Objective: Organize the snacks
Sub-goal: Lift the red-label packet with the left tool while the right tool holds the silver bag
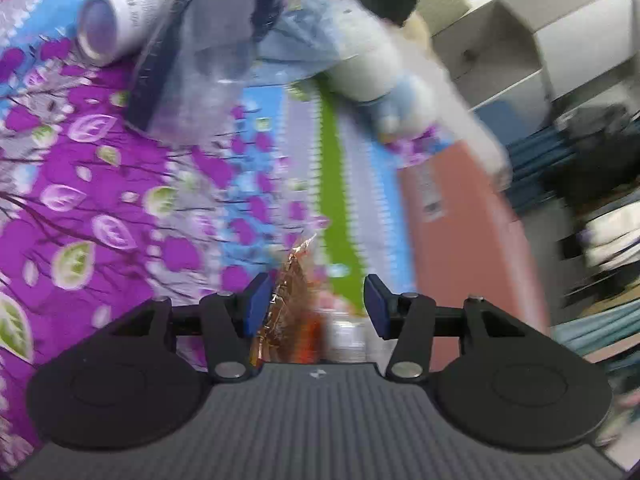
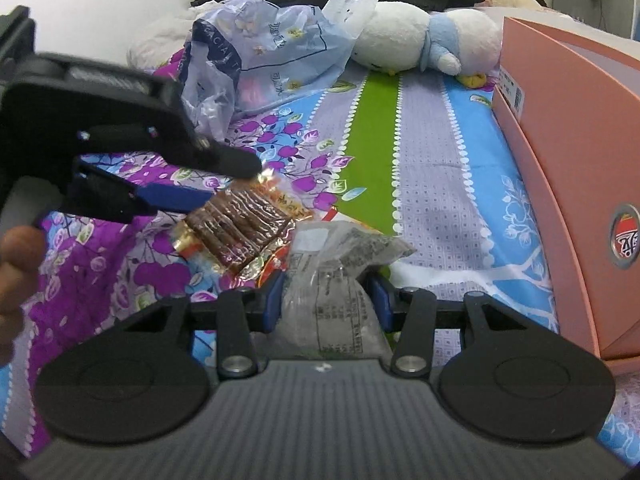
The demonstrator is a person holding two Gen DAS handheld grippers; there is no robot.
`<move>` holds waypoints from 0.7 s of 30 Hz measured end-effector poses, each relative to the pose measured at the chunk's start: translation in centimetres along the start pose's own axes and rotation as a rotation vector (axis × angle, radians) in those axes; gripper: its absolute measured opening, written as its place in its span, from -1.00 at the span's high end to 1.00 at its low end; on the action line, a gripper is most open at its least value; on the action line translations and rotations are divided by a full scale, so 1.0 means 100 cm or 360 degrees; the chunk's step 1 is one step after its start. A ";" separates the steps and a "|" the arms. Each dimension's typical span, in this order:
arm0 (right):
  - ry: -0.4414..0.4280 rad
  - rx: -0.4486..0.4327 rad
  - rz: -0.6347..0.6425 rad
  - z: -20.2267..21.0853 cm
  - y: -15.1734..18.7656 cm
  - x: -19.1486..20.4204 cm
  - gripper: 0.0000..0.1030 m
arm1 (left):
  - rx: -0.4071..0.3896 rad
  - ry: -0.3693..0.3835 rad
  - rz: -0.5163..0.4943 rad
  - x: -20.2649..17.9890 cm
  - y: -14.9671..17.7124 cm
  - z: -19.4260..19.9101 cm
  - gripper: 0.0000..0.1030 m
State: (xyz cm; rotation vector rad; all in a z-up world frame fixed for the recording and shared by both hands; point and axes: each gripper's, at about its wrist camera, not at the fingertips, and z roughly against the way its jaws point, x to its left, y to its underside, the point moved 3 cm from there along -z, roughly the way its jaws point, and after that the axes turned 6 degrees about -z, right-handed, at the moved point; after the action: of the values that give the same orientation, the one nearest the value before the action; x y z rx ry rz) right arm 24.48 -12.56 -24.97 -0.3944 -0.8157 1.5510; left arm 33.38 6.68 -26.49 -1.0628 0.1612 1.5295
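A clear packet of brown snack sticks with gold and red edges lies flat on the flowered bedsheet. My left gripper hovers just above its far end with its jaws apart. In the left wrist view, the left gripper is open and the same packet lies below, close to the left pad. My right gripper is shut on a clear bag with dark contents and a printed white label, held beside the stick packet.
A pink box stands along the right side of the bed. At the back lie a white and blue plush toy and a pale blue plastic bag. A white tube lies far left. A hand shows at the left edge.
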 end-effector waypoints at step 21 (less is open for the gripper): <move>-0.0032 0.0009 -0.0053 -0.001 -0.002 -0.004 0.07 | 0.0127 -0.0327 -0.0329 -0.030 0.021 -0.022 0.54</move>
State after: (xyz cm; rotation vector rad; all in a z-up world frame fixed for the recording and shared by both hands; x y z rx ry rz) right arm 24.73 -12.90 -25.03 -0.3601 -0.8296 1.5279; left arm 32.40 2.54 -26.59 -0.8266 -0.0296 1.4225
